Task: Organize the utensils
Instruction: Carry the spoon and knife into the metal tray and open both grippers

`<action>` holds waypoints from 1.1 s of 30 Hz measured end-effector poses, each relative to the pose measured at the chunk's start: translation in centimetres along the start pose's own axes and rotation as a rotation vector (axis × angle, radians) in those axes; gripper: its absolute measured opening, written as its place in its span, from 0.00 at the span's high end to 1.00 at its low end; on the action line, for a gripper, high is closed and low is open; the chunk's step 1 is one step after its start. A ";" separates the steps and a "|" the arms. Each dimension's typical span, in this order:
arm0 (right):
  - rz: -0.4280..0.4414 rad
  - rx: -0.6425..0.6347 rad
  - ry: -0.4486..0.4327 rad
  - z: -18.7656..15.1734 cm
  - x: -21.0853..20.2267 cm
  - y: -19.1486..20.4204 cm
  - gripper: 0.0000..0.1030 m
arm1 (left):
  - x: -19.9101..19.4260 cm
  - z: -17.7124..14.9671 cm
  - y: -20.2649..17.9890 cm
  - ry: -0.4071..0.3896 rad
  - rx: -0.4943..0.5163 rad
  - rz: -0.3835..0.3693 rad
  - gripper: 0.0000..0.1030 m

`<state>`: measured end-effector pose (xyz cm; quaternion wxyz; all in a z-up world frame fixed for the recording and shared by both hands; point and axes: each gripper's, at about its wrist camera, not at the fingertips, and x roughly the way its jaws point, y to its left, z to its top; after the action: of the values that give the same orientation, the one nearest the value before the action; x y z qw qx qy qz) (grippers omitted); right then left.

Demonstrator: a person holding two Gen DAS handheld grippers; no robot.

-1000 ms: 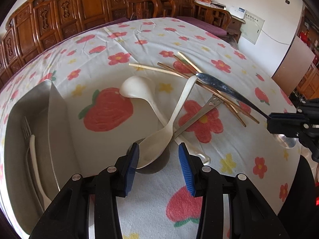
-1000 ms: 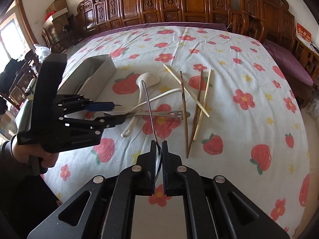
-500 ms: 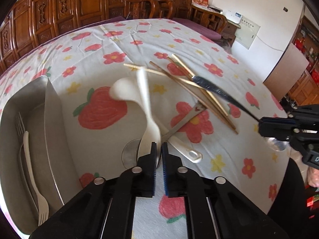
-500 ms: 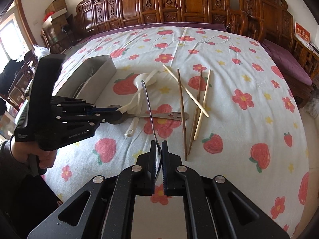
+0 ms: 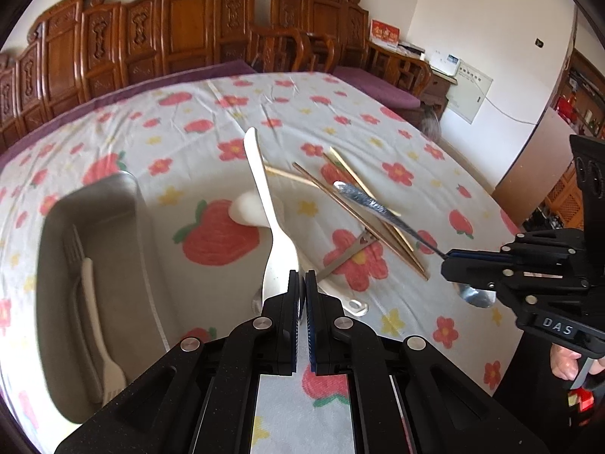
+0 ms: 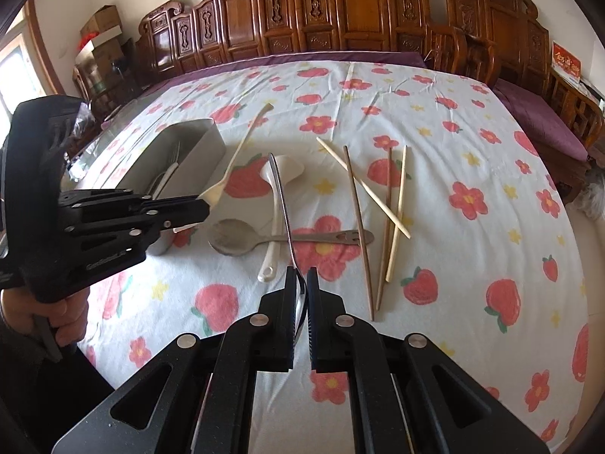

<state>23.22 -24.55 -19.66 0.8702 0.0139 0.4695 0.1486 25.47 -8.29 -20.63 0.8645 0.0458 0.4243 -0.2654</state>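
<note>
The left gripper (image 5: 301, 278) is clamped on the bowl of a cream plastic spoon (image 5: 264, 204), which it holds clear of the table with the handle pointing up and away toward the far edge. In the right wrist view the same spoon (image 6: 234, 162) slants over the near corner of the metal utensil tray (image 6: 206, 143) — whether it touches the tray cannot be told. The right gripper (image 6: 301, 276) is closed on a shiny steel spoon (image 6: 281, 204) by its bowl end, the thin handle reaching forward above the utensils that lie loose on the cloth.

The tray sits toward the left edge of the table, and a metal fork (image 5: 73, 249) and a white plastic fork (image 5: 98, 325) lie lengthwise inside it. On the flowered tablecloth (image 6: 472, 159), near the middle of the table, a white ladle-shaped spoon (image 6: 278, 204) lies with its bowl toward the far side, and a dull metal spoon (image 6: 264, 240) lies across its handle — bowl toward the tray, handle end touching the chopsticks (image 6: 378, 208). The four chopsticks are scattered just to the right, two of them crossing. A person's hand (image 6: 64, 314) grips the left gripper's handle at the near left edge. Carved wooden chairs (image 6: 340, 19) line the far side of the table.
</note>
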 end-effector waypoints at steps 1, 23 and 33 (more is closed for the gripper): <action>0.000 0.000 -0.002 0.1 0.0 0.1 0.94 | -0.3 0.0 0.1 -0.006 0.000 0.008 0.97; 0.054 -0.057 -0.056 3.9 1.2 5.8 0.94 | -7.1 0.1 4.9 -0.083 -0.098 0.124 0.97; 0.120 -0.088 -0.068 6.8 3.2 10.0 0.94 | -7.3 -1.5 8.0 -0.035 -0.164 0.170 0.97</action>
<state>27.96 -13.37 -16.84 0.8749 0.0091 0.4312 0.2205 24.77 2.08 -17.26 0.8921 0.0059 0.4239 -0.1561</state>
